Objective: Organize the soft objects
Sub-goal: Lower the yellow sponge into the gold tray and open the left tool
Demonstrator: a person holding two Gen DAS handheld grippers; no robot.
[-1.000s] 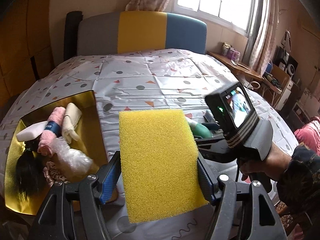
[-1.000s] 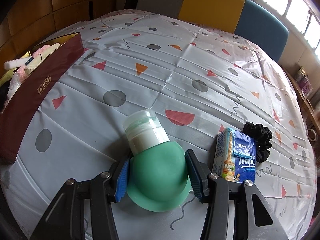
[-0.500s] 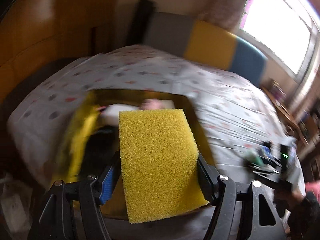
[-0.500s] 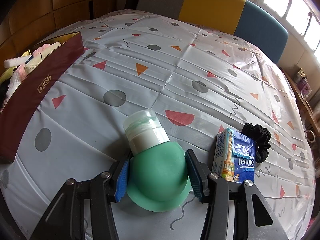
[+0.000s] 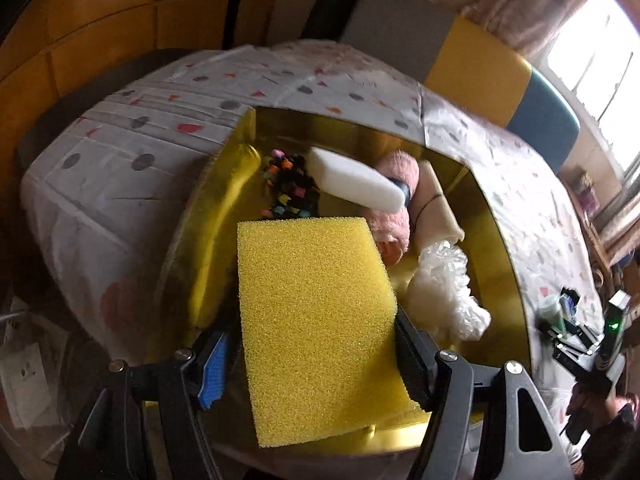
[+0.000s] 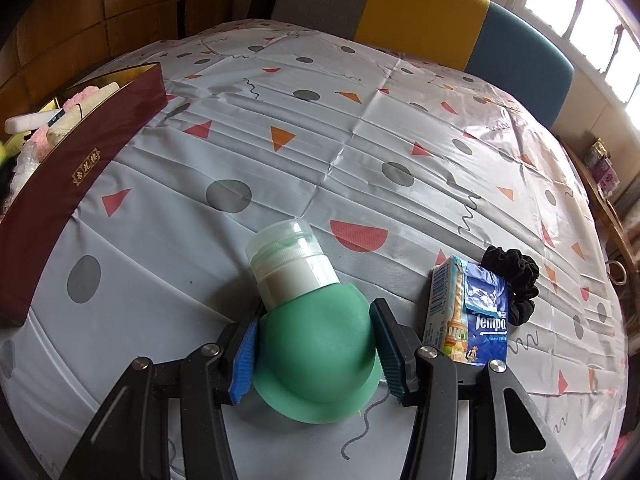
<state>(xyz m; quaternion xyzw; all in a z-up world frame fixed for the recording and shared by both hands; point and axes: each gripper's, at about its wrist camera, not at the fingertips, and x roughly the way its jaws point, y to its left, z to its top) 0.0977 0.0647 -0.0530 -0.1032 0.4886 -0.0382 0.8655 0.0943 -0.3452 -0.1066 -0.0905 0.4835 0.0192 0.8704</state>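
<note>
Yellow sponge (image 5: 316, 324) hangs over a gold-lined box (image 5: 500, 216), clamped between the left gripper's (image 5: 316, 364) two pads.

Inside the box lie a white foam block (image 5: 356, 180), a pink plush piece (image 5: 394, 196) and crinkled clear plastic (image 5: 448, 284). Across the patterned tablecloth (image 6: 360, 128), the right gripper (image 6: 316, 354) pinches a green squeeze bottle (image 6: 316, 336) resting on the cloth, beside a tissue pack (image 6: 468, 312) and a black scrunchie (image 6: 514, 284).
</note>
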